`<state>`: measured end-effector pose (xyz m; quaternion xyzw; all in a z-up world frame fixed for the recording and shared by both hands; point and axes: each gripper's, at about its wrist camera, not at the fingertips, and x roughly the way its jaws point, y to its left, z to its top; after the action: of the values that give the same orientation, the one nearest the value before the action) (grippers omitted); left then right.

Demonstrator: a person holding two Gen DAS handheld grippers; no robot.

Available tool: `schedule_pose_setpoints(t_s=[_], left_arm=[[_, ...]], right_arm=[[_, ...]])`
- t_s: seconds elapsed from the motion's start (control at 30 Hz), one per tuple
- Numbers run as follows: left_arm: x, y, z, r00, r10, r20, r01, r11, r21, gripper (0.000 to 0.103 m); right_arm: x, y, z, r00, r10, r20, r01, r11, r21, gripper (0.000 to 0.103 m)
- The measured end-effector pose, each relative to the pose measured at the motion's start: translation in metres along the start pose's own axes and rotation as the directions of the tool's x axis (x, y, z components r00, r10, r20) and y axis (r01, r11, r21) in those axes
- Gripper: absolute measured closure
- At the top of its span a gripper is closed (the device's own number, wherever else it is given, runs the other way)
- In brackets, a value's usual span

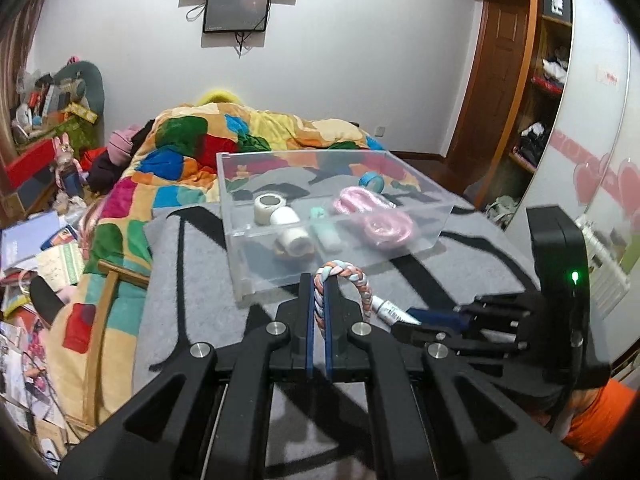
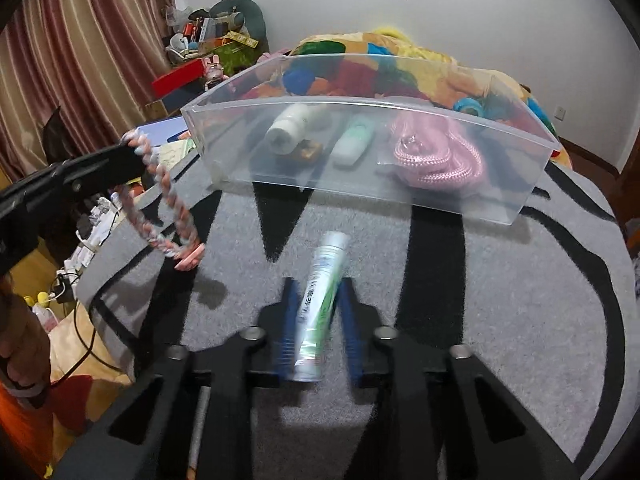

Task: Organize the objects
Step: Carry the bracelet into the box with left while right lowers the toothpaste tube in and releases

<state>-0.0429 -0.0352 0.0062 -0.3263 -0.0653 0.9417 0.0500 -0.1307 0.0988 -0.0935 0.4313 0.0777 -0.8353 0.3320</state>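
My left gripper [image 1: 319,280] is shut on a braided pastel hair band [image 1: 352,276], held above the grey mat just before the clear plastic box [image 1: 240,252]. The band hangs from the left fingers in the right wrist view [image 2: 168,208]. My right gripper [image 2: 318,284] holds a white and green tube [image 2: 320,304] between its blue pads; the jaws stand a little apart around it and the view is blurred. The tube also shows in the left wrist view [image 1: 390,312]. In the box [image 2: 400,102] lie white rolls [image 2: 286,130], a mint item [image 2: 354,142], pink cord [image 2: 436,152] and blue tape [image 2: 470,106].
The box sits on a grey and black mat [image 2: 520,320] over a bed with a colourful quilt [image 1: 180,148]. Books and clutter [image 1: 36,264] lie on the floor at the left. A wooden wardrobe [image 1: 508,80] stands at the right. A pink object [image 2: 190,260] lies on the mat's left edge.
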Motion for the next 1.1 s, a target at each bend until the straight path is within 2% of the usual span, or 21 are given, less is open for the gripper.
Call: schedule_pose_setpoints(t_s=[0.13, 0.2, 0.33, 0.53, 0.67, 0.97, 1.1], left_arm=[[0.004, 0.009, 0.017, 1.0, -0.026, 0.014, 0.027, 0.998, -0.059, 0.1], [0.006, 0.012, 0.026, 1.0, -0.017, 0.025, 0.019, 0.997, -0.074, 0.1], [0.009, 0.014, 0.044, 0.998, 0.017, 0.056, -0.012, 0.997, -0.078, 0.1], [0.019, 0.015, 0.069, 0.997, -0.007, 0.083, 0.013, 0.997, -0.082, 0.1], [0.039, 0.017, 0.079, 0.997, 0.019, 0.074, -0.013, 0.996, -0.086, 0.1], [0.089, 0.024, 0.074, 0.998, 0.051, -0.038, -0.055, 0.992, -0.11, 0.099], [0.089, 0.022, 0.068, 0.998, 0.03, -0.062, -0.037, 0.993, -0.113, 0.089]], right_arm=[[-0.014, -0.005, 0.011, 0.998, -0.006, 0.059, 0.005, 1.0, 0.007, 0.089], [-0.024, -0.007, 0.019, 0.996, 0.004, 0.09, -0.005, 1.0, 0.014, 0.089], [-0.042, -0.012, 0.039, 0.987, 0.002, 0.161, -0.006, 1.0, 0.027, 0.089], [-0.048, -0.019, 0.079, 0.974, -0.01, 0.225, 0.002, 0.999, 0.038, 0.089], [-0.033, -0.023, 0.099, 0.974, -0.033, 0.225, 0.021, 0.998, 0.055, 0.089], [0.007, -0.035, 0.112, 0.991, -0.017, 0.135, 0.008, 0.998, 0.061, 0.089], [0.01, -0.037, 0.106, 0.993, -0.002, 0.116, -0.005, 0.998, 0.056, 0.088]])
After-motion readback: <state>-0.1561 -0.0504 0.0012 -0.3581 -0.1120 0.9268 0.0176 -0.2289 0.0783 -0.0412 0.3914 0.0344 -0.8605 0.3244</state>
